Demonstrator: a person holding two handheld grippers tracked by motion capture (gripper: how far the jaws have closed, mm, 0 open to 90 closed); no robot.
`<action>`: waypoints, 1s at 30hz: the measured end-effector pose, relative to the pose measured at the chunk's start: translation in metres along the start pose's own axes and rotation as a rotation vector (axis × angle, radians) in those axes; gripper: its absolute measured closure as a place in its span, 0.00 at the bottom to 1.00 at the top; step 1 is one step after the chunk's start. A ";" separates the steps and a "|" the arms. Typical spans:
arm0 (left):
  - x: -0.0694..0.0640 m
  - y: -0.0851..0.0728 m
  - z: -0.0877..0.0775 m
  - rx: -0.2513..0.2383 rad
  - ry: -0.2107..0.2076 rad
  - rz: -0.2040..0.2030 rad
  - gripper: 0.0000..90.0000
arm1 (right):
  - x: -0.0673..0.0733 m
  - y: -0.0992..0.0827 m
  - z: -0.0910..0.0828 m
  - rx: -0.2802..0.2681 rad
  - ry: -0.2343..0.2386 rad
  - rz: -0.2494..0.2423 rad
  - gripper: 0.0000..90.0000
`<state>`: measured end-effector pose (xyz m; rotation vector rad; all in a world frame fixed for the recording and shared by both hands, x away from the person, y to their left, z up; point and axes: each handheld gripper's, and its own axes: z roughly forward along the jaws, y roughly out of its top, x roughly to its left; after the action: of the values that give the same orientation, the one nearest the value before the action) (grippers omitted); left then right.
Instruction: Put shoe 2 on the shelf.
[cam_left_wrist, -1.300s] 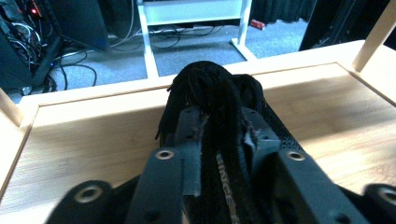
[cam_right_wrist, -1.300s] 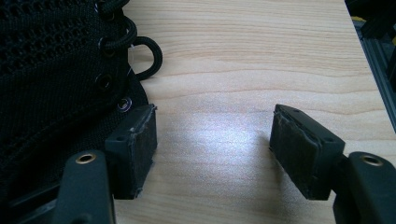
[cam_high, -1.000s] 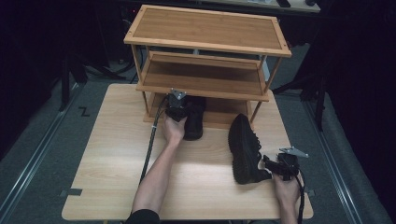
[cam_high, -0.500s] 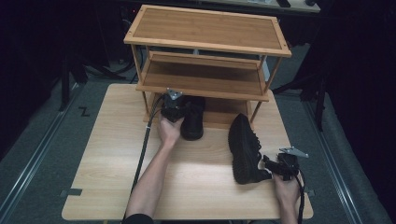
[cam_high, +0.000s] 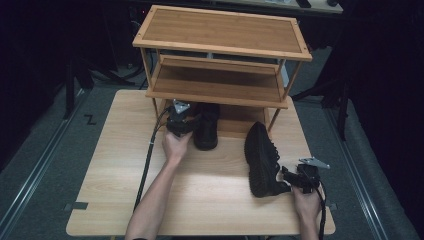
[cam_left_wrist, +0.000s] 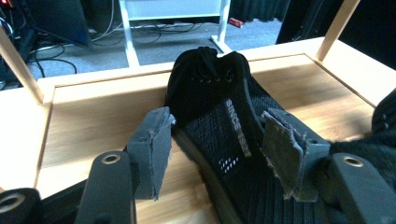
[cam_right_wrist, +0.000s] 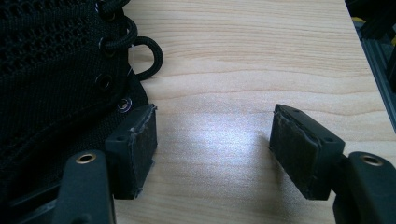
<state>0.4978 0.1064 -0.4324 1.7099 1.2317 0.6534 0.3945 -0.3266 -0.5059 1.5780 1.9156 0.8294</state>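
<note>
Surroundings: dark room, grey carpeted floor (cam_high: 45, 150) around the work area, cables and white furniture legs seen beyond the rack in the left gripper view.

Surface (cam_high: 120, 190): pale wood-grain tabletop, rectangular, with a bright patch of reflected light near its middle. Two small dark tape marks sit at its near corners.

Shoe rack (cam_high: 220, 35): three-tier wooden unit with slim posts, standing at the far edge of the surface; top and middle shelves bare.

Left shoe (cam_high: 206, 125): black mesh trainer with white lettering on its side, resting on the rack's lowest shelf, its near end jutting toward the person.

Right shoe (cam_high: 262, 157): matching black trainer, lying on the surface right of centre, well apart from the first, laces facing the right hand.

Left tongs (cam_left_wrist: 215, 149): spread, having just been opening; the left shoe lies between the pads, neither of which presses on it.

Right tongs (cam_right_wrist: 212, 140): spread wide over bare wood, left pad just beside the right shoe's eyelet edge, nothing pinched.
</note>
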 end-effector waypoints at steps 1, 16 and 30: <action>0.001 0.000 -0.003 -0.004 -0.002 0.000 0.47 | 0.000 0.000 0.000 0.000 0.000 0.001 0.36; 0.016 -0.013 -0.035 -0.015 -0.031 -0.015 0.46 | 0.001 0.000 0.000 0.002 0.002 -0.011 0.36; 0.026 -0.034 -0.061 -0.019 -0.074 -0.028 0.46 | 0.002 0.000 0.000 0.003 0.001 -0.009 0.36</action>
<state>0.4421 0.1555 -0.4367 1.6831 1.1921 0.5787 0.3942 -0.3250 -0.5060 1.5697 1.9238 0.8239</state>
